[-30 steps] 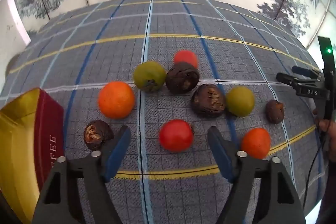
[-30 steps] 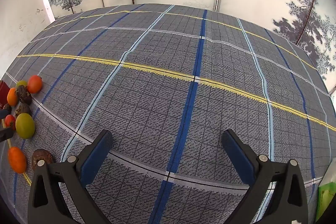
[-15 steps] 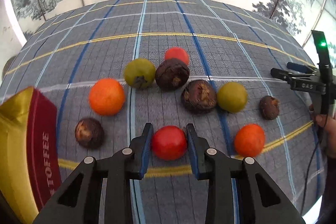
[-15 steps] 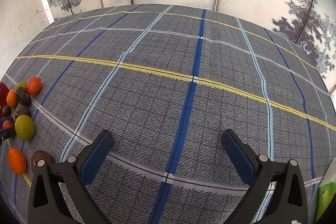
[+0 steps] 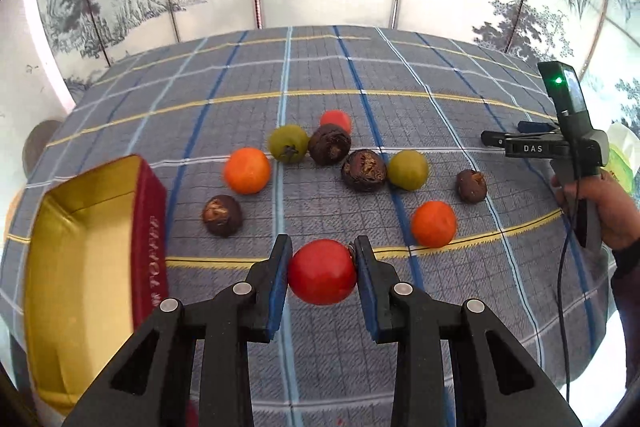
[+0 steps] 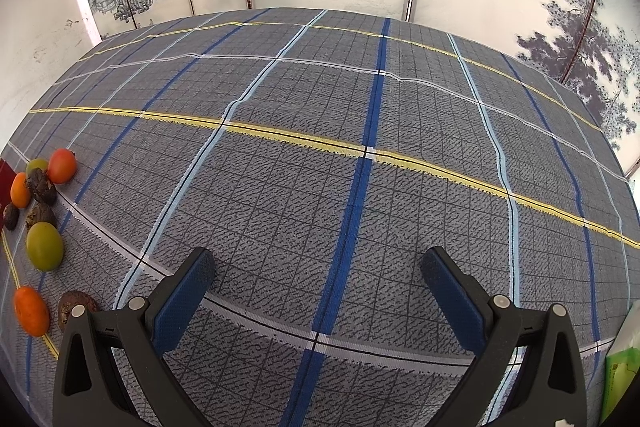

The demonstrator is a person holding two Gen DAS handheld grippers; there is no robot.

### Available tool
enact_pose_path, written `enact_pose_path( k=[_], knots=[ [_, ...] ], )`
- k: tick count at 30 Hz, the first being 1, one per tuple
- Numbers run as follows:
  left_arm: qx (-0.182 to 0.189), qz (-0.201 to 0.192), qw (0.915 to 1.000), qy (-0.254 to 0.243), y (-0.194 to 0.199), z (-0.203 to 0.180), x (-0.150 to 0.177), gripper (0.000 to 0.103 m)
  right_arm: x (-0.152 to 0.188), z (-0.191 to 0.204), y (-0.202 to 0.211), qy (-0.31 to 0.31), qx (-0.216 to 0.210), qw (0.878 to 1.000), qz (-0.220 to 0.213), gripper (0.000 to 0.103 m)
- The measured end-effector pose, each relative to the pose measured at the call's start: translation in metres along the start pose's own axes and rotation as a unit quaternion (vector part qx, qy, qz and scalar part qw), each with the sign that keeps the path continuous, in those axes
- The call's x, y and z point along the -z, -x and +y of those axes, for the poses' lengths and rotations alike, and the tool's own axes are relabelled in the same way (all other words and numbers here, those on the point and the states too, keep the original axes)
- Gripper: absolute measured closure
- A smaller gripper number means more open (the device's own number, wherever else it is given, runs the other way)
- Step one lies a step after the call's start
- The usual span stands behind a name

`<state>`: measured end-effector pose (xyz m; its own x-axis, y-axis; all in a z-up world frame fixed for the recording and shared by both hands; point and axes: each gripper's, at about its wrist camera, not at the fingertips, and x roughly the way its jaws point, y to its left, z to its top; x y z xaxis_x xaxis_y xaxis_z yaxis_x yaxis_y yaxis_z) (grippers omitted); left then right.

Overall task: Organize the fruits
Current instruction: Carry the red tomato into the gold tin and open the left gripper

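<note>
The left gripper [image 5: 322, 277] pinches a red tomato [image 5: 322, 271] between its blue pads, near the tablecloth's [image 5: 320, 67] front edge beside the yellow stripe. The red-and-gold box [image 5: 96, 251] sits at the left edge (its inside bare gold). The right gripper [image 6: 316, 275] hangs spread wide over bare cloth, its fingers holding nothing.

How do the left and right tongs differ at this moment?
The left tongs are shut on a red fruit, blue pads pressing both its sides; the right tongs are wide open and hold nothing. The left tongs sit among the scattered fruit next to the red and gold box; the right tongs point at bare checked cloth, with the fruit off at the left edge of their view. Both have black arms with blue pads.
</note>
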<state>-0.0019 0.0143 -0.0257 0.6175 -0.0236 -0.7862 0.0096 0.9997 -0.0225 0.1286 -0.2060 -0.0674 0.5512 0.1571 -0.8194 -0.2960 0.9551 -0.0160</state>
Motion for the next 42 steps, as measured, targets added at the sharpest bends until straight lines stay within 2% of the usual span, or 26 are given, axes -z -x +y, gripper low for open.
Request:
enact_pose_path(
  k=[11,23,32,42],
  knots=[
    [-0.036,-0.023,0.9989,0.017,0.032,0.036,0.009,0.070,0.002,0.000,0.001,-0.012,0.009,1.000,0.000,0.000],
    [-0.094,-0.024,0.9940,0.050,0.047,0.105,0.018,0.070,0.009,-0.005,0.007,-0.031,0.022,0.999,0.001,0.000],
    [-0.143,-0.003,0.9883,0.054,0.035,0.151,0.025,0.070,0.009,-0.006,0.007,-0.032,0.022,0.999,0.001,0.000],
    [-0.175,0.015,0.9830,0.054,0.015,0.186,0.018,0.070,0.008,-0.006,0.007,-0.033,0.021,0.999,0.002,0.000]
  ],
)
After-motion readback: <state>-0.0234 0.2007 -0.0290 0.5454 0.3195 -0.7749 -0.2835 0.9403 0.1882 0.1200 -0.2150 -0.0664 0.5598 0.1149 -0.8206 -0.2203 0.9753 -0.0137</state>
